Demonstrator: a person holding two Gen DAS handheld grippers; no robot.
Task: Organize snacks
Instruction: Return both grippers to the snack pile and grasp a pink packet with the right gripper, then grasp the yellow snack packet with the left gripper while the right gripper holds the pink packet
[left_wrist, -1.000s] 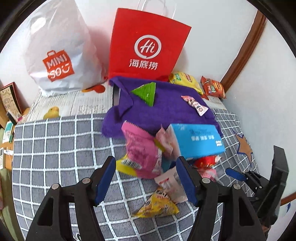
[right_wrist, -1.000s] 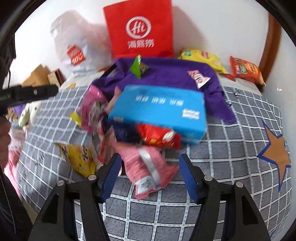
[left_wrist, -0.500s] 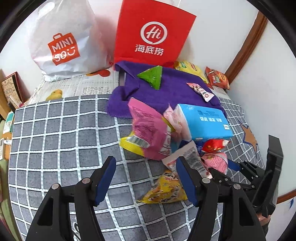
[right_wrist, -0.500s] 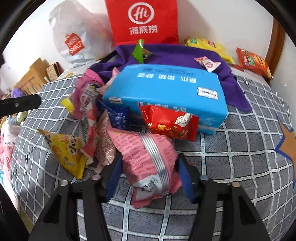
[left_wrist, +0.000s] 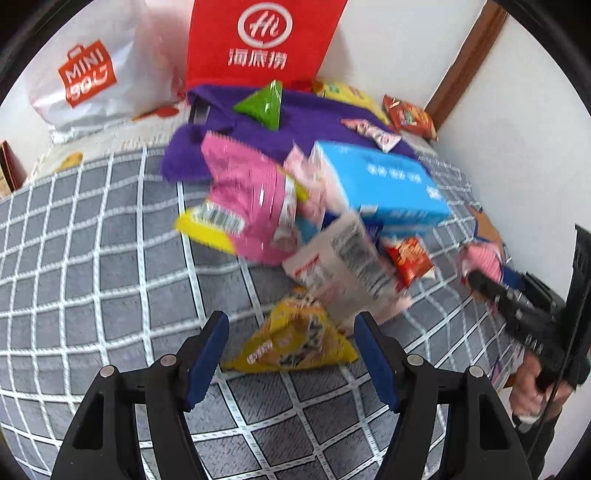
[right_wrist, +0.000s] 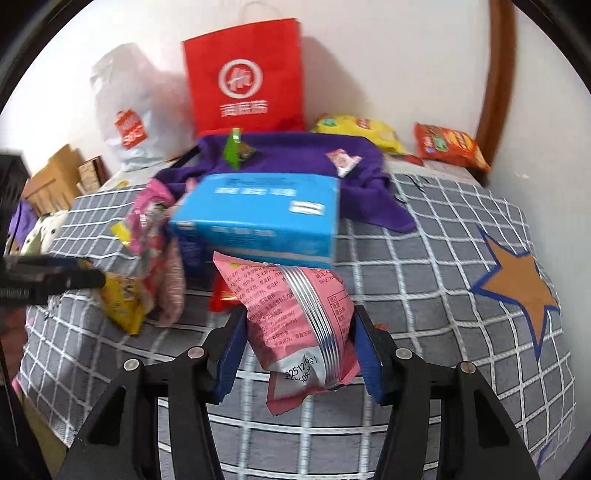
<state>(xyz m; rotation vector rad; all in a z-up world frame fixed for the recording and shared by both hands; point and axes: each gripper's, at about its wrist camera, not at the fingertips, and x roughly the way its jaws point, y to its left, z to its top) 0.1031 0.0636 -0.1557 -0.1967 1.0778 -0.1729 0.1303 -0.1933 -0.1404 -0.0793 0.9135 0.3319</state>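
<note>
The blue box (right_wrist: 258, 218) sits in the middle of the grey checked cover (right_wrist: 436, 266), its far edge on the purple cloth (right_wrist: 295, 155), and most of the snacks crowd round it. On the near side of the box, the right gripper (right_wrist: 299, 350) has its blue pads pressed against both sides of a pink snack packet (right_wrist: 291, 317) — jaws about half closed, clamped on it after closing in, the packet's top leaning up toward the box. A red packet (right_wrist: 221, 295) peeks out behind it, right under the box's front edge.

To the left of the box lies a bigger pink and yellow bag (left_wrist: 251, 214), and in front of that a white packet (left_wrist: 343, 262). The left gripper (left_wrist: 291, 354) hangs over the yellow packet (left_wrist: 295, 339) just beyond the box's near-left corner — its jaws have just widened a little and stand apart on either side of the packet, not touching it.

Behind the box, a green triangular packet (left_wrist: 266, 105) rests on the purple cloth, with the red paper bag (left_wrist: 258, 40) upright against the wall.
</note>
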